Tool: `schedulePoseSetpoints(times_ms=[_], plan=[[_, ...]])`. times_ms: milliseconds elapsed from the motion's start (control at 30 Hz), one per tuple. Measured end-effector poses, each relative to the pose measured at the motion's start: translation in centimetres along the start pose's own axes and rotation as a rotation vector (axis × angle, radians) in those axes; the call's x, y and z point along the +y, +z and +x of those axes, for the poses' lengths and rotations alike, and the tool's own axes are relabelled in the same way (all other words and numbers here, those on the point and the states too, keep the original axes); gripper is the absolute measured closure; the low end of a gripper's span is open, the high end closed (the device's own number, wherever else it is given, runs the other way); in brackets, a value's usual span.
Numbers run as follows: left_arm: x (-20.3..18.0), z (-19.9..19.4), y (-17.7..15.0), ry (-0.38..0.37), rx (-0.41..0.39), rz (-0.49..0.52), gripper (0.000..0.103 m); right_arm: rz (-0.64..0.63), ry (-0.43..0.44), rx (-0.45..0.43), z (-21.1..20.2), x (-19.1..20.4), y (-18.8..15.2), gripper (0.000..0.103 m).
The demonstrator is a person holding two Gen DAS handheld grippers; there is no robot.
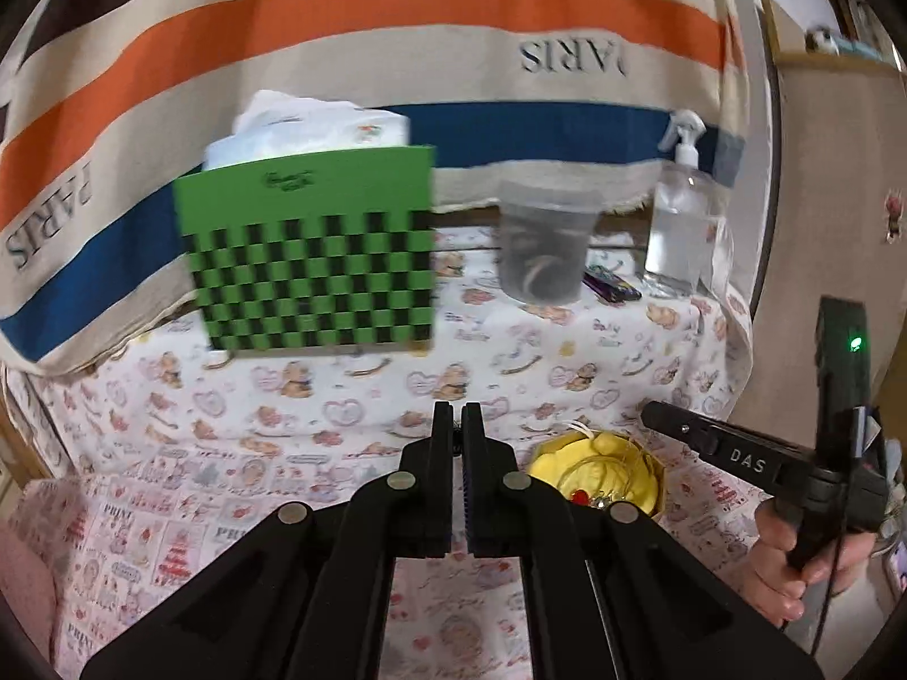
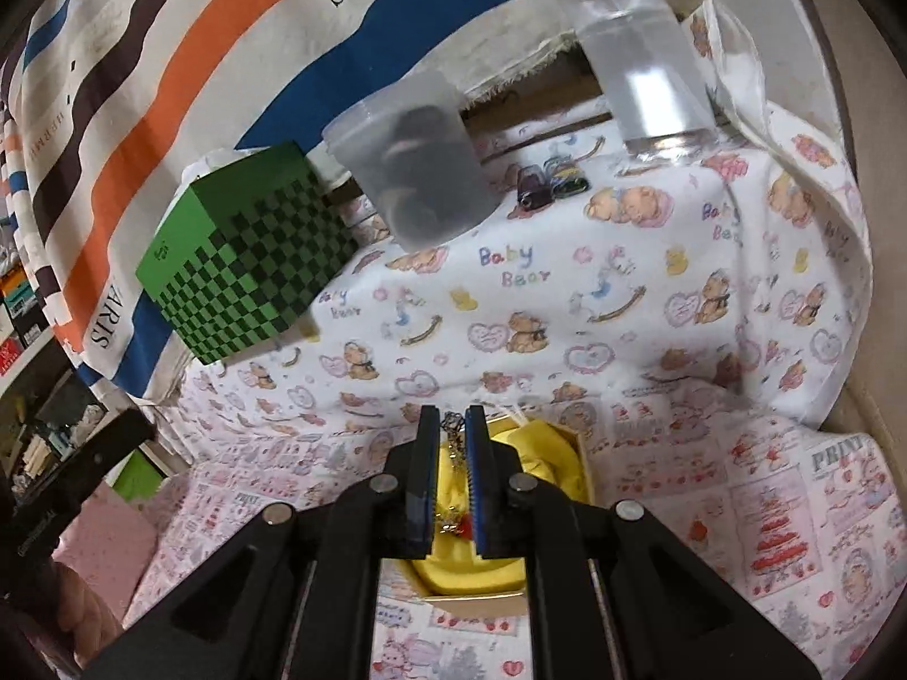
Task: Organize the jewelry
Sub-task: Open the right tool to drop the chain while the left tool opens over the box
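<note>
A small box with a yellow cushion [image 1: 595, 470] [image 2: 544, 453] sits open on the printed cloth. A thin chain necklace with a red charm [image 1: 581, 496] [image 2: 453, 453] lies on the cushion. In the right wrist view the chain runs along the narrow gap between the pads of my right gripper [image 2: 452, 413], which hovers just over the box with its jaws slightly apart, not pressing on the chain. From the left wrist view the right gripper [image 1: 649, 413] reaches in from the right, a hand on its handle. My left gripper [image 1: 458, 413] is shut and empty, just left of the box.
At the back stand a green checkered box [image 1: 306, 260] [image 2: 244, 277], a translucent cup [image 1: 544, 249] [image 2: 419, 170] holding dark items, a clear pump bottle [image 1: 683, 215] [image 2: 640, 56] and small purple packets [image 1: 612, 283] [image 2: 547, 181]. A striped cloth hangs behind.
</note>
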State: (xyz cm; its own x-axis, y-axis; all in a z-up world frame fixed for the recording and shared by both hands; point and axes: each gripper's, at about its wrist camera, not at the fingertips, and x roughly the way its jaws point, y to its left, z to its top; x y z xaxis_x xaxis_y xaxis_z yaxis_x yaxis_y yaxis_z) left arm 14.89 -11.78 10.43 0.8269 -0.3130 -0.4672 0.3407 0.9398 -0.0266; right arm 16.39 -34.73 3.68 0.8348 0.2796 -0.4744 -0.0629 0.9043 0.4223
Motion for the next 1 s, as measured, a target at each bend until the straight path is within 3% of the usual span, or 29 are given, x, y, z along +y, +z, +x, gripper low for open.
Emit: schedulePoseSetpoints(times_ms=[67, 167, 267, 367, 633, 733, 767, 933, 1000], plan=[[-1.0, 0.9, 0.2, -0.052, 0.023, -0.006, 0.101, 0.025, 0.015, 0.002, -0.4, -0.6, 0.1, 0.077], [-2.4, 2.6, 0.4, -0.082, 0.047, -0.012, 0.101, 0.057, 0.014, 0.003, -0.7, -1.4, 0.4, 0.067], [-3.6, 4.9, 0.3, -0.143, 0.112, -0.008, 0.101, 0.094, -0.029, -0.002, -1.0, -2.3, 0.6, 0.051], [-4.7, 6.1, -0.3, -0.14, 0.132, 0.005, 0.101, 0.068, -0.084, -0.006, -1.7, -2.5, 0.6, 0.038], [-6.1, 8.2, -1.3, -0.209, 0.169, 0.0, 0.1, 0.097, -0.134, -0.04, -2.2, -3.5, 1.0, 0.033], [-5.7, 8.0, -1.0, -0.206, 0.145, -0.02, 0.075, 0.112, -0.151, -0.052, -2.5, -4.0, 1.2, 0.032], [-5.4, 7.8, -0.9, -0.212, 0.136, -0.032, 0.06, 0.118, -0.157, -0.051, -2.5, -4.1, 1.3, 0.032], [-4.1, 5.4, -0.3, -0.145, 0.061, -0.001, 0.054, 0.095, -0.166, -0.032, -2.3, -3.4, 1.1, 0.03], [-3.4, 4.0, -0.3, -0.104, 0.017, 0.017, 0.039, 0.055, -0.176, -0.054, -2.7, -2.4, 0.9, 0.024]])
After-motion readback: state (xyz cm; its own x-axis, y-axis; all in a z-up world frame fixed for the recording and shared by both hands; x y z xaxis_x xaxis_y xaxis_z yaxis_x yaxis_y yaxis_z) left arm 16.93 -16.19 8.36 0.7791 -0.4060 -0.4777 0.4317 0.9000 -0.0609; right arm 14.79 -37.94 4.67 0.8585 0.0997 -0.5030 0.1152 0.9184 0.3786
